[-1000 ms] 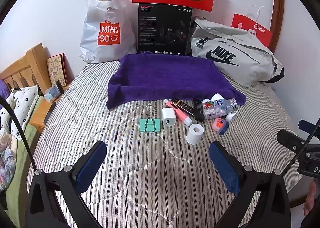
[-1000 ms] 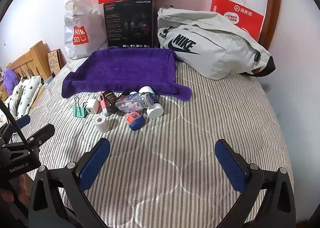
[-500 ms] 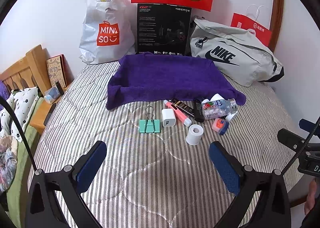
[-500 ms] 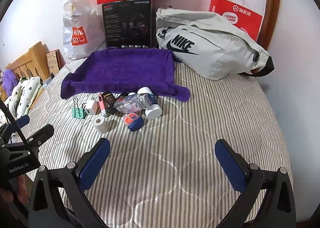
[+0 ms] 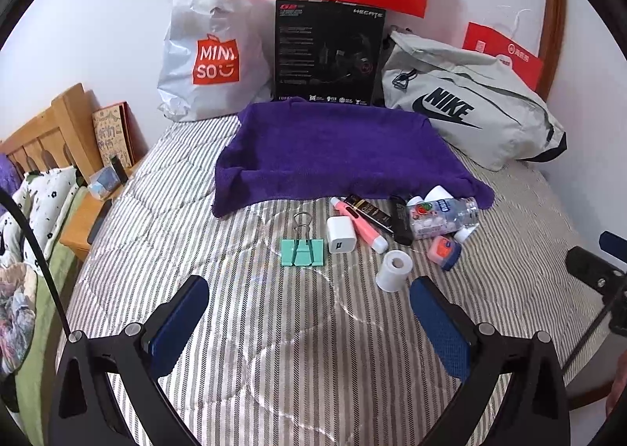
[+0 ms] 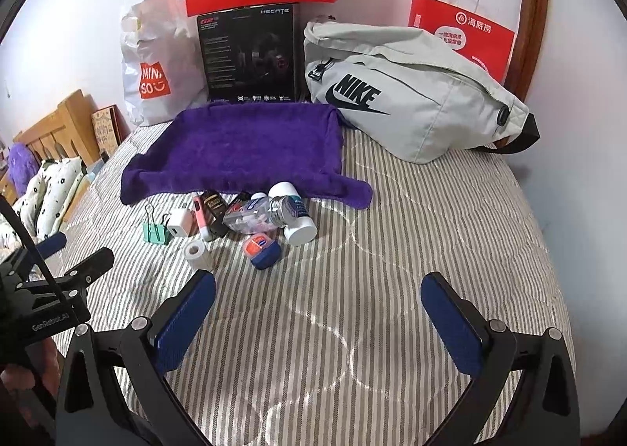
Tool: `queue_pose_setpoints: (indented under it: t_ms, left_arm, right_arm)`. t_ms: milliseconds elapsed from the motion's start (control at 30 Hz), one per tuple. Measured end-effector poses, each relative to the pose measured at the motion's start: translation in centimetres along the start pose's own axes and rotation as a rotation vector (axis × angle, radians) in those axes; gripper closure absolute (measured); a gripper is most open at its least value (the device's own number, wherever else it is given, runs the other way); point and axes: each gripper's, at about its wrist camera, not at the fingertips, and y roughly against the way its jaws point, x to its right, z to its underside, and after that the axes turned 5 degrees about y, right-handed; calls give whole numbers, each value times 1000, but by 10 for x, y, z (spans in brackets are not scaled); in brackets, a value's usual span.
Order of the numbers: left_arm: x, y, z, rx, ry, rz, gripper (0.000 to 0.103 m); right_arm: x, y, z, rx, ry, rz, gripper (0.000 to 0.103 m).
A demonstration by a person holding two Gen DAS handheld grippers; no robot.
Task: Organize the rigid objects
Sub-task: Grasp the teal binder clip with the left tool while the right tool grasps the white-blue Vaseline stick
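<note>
A: Two grippers, both empty, jaws spread wide above the striped bed (image 5: 313, 360). Left to right from the left wrist camera: a green binder clip (image 5: 302, 252), a white charger cube (image 5: 341, 234), a pink tube (image 5: 358, 222), a white tape roll (image 5: 394, 270), a clear bottle (image 5: 444, 215) and a small blue-and-red tin (image 5: 443, 249).

B: Where do they lie from the left gripper (image 5: 309, 322)?

A: The clip is at twelve o'clock, nearly centred between the fingers, wire handles pointing away toward the purple towel (image 5: 337, 148). The tape roll sits at one o'clock, just above the right pad.

B: And the right gripper (image 6: 318, 315)?

A: Everything is at ten to eleven o'clock there, so the left hand looks nearer. My guess is the clip goes first; its long axis runs across the jaws' opening, so a wrist turn may help.

B: Does either view add anything?

A: The right wrist camera shows a white cap (image 6: 301, 233) behind the bottle, mostly hidden in the other. It also catches the left gripper at eight o'clock.
</note>
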Motion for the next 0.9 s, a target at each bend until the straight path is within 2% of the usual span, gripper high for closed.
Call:
queue_pose_setpoints:
  t_ms: [233,533,633,733,800,900]
  left_arm:
    - [-22,-39,-4,-47,53,-28,0]
    - [-17,-93,-5,-116,26,-36,5]
    - [-17,-109,-5,-131,30,-46,5]
    - [-20,-119,-7,-138,51,-38,9]
    - [-20,-127,-8,-147,52,-43,16]
    - [-20,-127,-8,-125,43,-58,21]
  right_arm:
    - [12,-20,-3,-21,-34,-25,0]
    - [27,-66,2,-92,-95,-71,0]
    - [26,-79,1,-117,-83,-53,0]
    - [23,-90,0,-120,-63,-50,0]
    - [23,-100,-1,-130,-68,-64,0]
    - [24,-111,-3,-127,-76,-102,0]
